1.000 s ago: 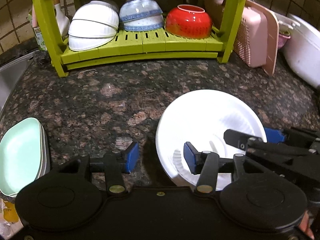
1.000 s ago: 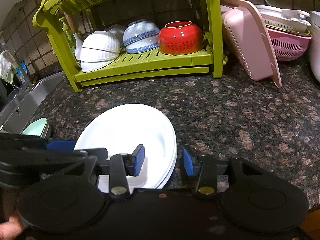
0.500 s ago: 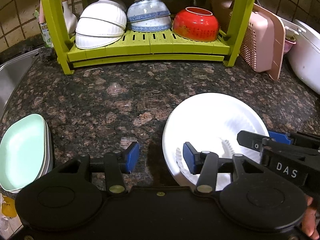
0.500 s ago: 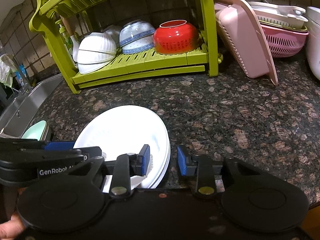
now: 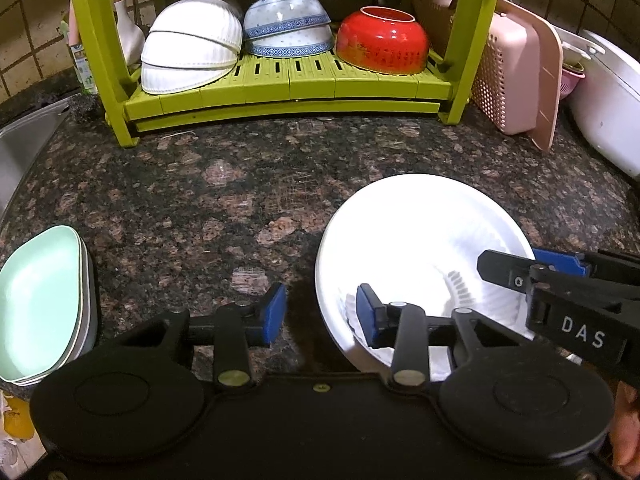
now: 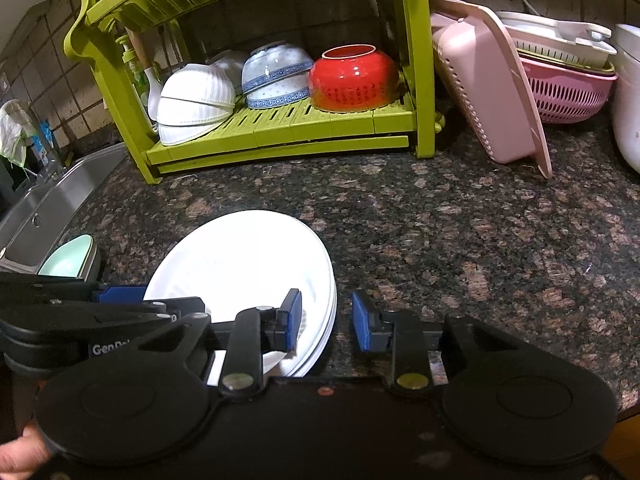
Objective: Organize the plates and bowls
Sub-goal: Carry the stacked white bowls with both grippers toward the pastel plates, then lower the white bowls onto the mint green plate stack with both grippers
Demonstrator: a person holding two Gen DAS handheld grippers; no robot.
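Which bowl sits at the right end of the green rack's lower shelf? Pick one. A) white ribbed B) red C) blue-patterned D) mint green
B: the red bowl lies upside down at the right end of the green rack, with the blue-patterned bowls in the middle and the white ribbed bowls at the left.

Your light comes from above and is warm and fairly dim; the far wall under the green rack [image 6: 256, 8] sits in deep shadow. The white plates [image 5: 416, 240] blow out to near pure glare (surface detail mostly lost). The worktop [image 6: 460, 240] shows soft sheen patches. Fisheye bending curves the rack and the edges of both views, with dark corners. Focus is sharp at centre.
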